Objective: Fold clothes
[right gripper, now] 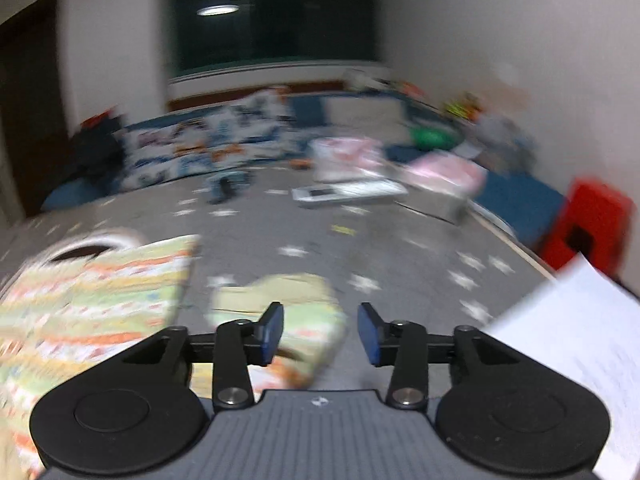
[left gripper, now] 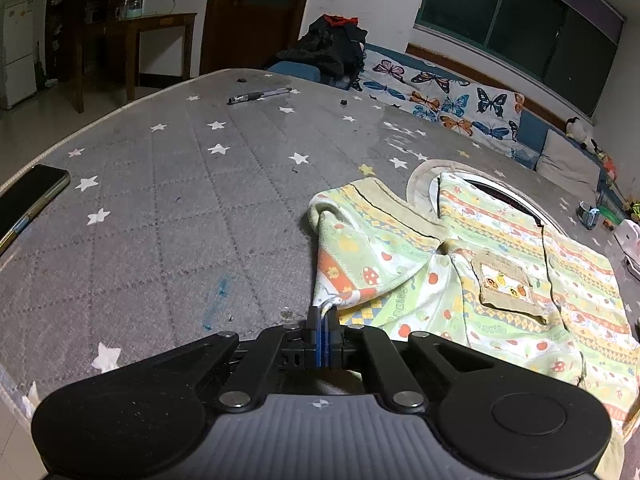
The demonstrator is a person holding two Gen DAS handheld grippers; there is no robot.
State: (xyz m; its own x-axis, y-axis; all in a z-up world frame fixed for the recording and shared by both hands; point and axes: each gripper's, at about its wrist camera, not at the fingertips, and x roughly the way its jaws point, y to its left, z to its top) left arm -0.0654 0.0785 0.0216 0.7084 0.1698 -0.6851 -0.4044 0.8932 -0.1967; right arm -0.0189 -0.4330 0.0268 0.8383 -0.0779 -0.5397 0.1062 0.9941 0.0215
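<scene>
The patterned child's shirt (left gripper: pixel 480 264) is lying on the grey star-printed mattress (left gripper: pixel 180 184), spreading from near to far on the right side of the left wrist view, with its round neck opening (left gripper: pixel 472 184) at the far end. One sleeve (left gripper: pixel 360 248) is running from the body of the shirt toward the near edge, and its long axis is pointing almost straight at the left gripper (left gripper: pixel 323 312).

The left gripper is clenching: its two blue pads are pressed together, and a white corner of the sleeve fabric is pinched between them. So this hand is the nearer one to that sleeve and is already having it.

In the right wrist view, which is blurred, the right gripper (right gripper: pixel 320 332) is standing half open. The other sleeve (right gripper: pixel 288 312) is lying just in front of its fingers, a little to the left. The left pad (right gripper: pixel 272 332) is overlapping the cloth in the picture, but I cannot tell if it is touching; nothing is gripped. I judge this sleeve is released, and the fold now depends on the left hand carrying its sleeve to the right, over the body.

A phone (left gripper: pixel 28 200) and a pen (left gripper: pixel 260 95) are lying well apart from the shirt.
</scene>
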